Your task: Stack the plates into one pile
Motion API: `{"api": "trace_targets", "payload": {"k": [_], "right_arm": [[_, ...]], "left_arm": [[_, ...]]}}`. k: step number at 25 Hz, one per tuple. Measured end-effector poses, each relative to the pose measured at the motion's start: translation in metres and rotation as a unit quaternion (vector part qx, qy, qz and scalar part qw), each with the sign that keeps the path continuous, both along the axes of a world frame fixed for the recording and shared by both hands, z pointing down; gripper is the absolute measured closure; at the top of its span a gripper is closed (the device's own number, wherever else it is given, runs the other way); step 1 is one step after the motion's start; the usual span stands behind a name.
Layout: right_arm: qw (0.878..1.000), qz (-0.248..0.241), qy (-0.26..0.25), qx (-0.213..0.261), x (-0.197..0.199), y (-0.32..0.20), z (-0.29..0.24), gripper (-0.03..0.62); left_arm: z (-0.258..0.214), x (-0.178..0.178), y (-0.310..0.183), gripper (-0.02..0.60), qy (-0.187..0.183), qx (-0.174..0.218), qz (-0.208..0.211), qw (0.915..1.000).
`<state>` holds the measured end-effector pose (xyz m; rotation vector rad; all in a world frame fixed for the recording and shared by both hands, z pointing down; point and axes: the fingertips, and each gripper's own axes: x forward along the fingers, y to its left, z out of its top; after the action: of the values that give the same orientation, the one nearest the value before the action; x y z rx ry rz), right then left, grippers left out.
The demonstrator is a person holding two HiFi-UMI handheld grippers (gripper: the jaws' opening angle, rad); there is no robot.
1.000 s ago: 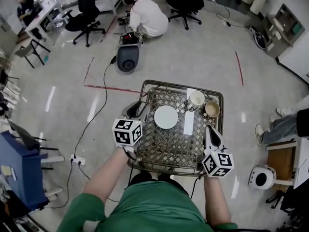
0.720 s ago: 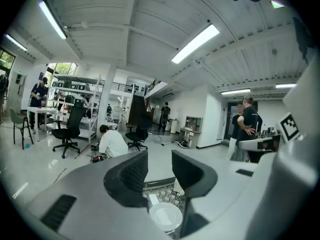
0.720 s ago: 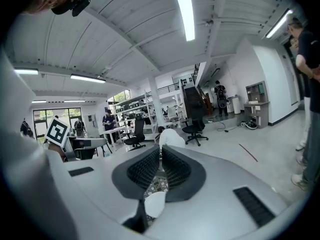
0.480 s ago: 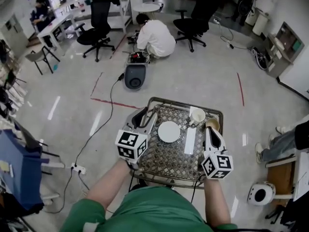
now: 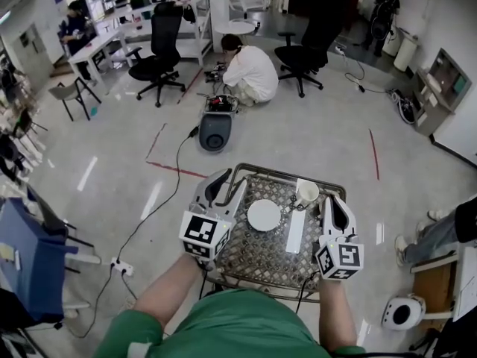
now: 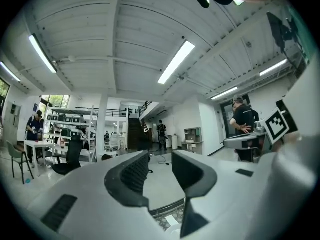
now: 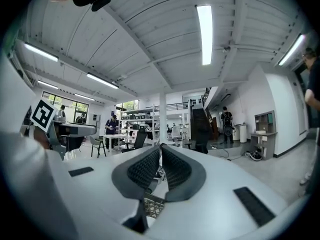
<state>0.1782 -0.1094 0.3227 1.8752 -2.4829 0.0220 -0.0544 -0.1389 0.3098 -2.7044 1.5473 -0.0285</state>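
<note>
Here, the left gripper (image 5: pixel 227 187), jaws apart and empty, and the right gripper (image 5: pixel 335 206), jaws together on nothing, hover over the woven table's (image 5: pixel 253 256) sides. The white plate (image 5: pixel 264 215) sits mid-table, seemingly the only pile, so neither needs a grip.

The lattice-topped table (image 5: pixel 257 253) carries one white plate (image 5: pixel 264 215), one white cup (image 5: pixel 305 192) and one long white strip (image 5: pixel 296 231). Above it are two grippers, the left gripper (image 5: pixel 225 187) and the right gripper (image 5: pixel 333 203), each with one marker cube. Two black office chairs (image 5: pixel 162 49) (image 5: pixel 304 45) stand on the floor beyond, with one crouching person (image 5: pixel 250 69) between them.
</note>
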Motion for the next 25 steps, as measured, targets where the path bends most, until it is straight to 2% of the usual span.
{"api": "trace_targets", "payload": {"k": [10,25], "right_arm": [[0.999,-0.007,0.026,0.037,-0.004,0.000,-0.017,0.557],[0.998,-0.014,0.032,0.049,0.000,-0.003,-0.023,0.557]], "left_arm": [[-0.017,-0.001,0.007,0.424,-0.028,0.041,-0.011,0.9987],[-0.023,0.010,0.004,0.425,-0.030,0.053,-0.013,0.9980]]}}
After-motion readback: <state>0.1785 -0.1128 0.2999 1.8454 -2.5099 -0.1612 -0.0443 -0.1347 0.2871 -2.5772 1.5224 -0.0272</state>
